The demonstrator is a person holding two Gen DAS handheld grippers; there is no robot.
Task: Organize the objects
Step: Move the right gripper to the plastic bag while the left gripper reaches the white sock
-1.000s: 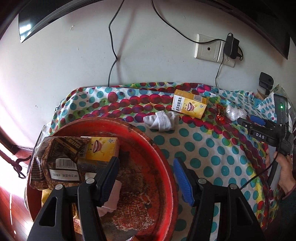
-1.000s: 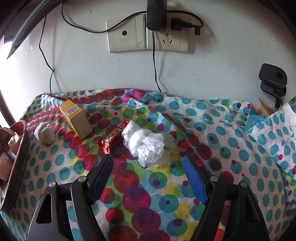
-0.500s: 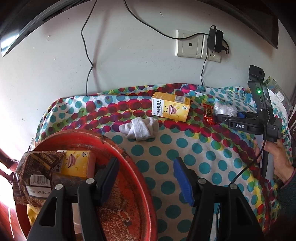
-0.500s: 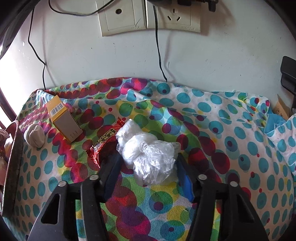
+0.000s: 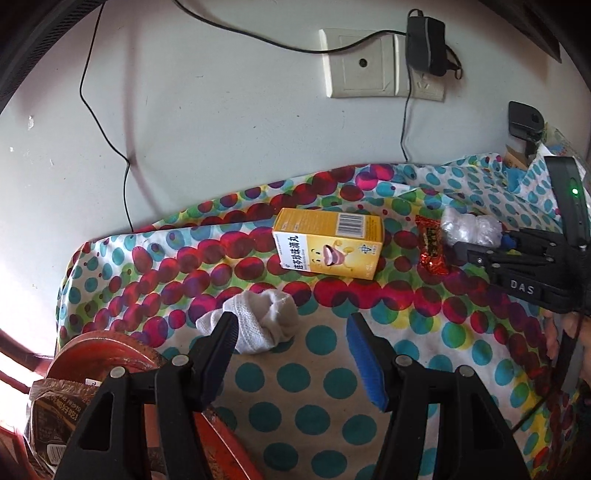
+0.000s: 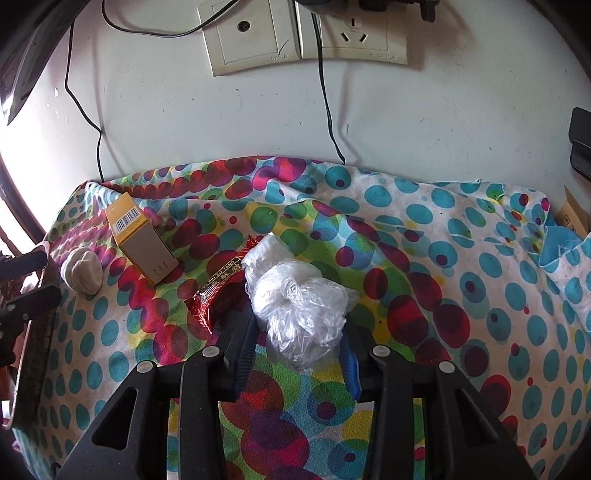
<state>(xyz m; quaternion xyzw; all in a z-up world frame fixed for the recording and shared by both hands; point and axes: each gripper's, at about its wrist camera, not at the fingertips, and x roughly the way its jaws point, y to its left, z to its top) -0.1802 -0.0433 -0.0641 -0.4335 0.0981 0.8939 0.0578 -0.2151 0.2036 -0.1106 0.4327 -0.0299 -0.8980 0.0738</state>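
My right gripper (image 6: 299, 325) is shut on a crumpled clear plastic bag (image 6: 295, 299), which rests on the polka-dot cloth; the bag also shows in the left wrist view (image 5: 469, 229). A red candy wrapper (image 6: 216, 295) lies just left of the bag. A yellow box (image 5: 327, 247) lies near the wall. A rolled white sock (image 5: 262, 321) lies right in front of my left gripper (image 5: 291, 332), which is open and empty. The red basin (image 5: 110, 347) sits at the lower left, holding a brown packet (image 5: 55, 410).
The polka-dot cloth (image 5: 424, 362) covers the table up to the white wall. Wall sockets (image 6: 306, 33) with a plugged adapter and hanging cables sit above. A black clip device (image 5: 524, 122) and a cardboard box corner (image 6: 574, 214) stand at the far right.
My left gripper has moved right and forward from above the basin to the white sock. My right gripper has moved onto the plastic bag and closed on it.
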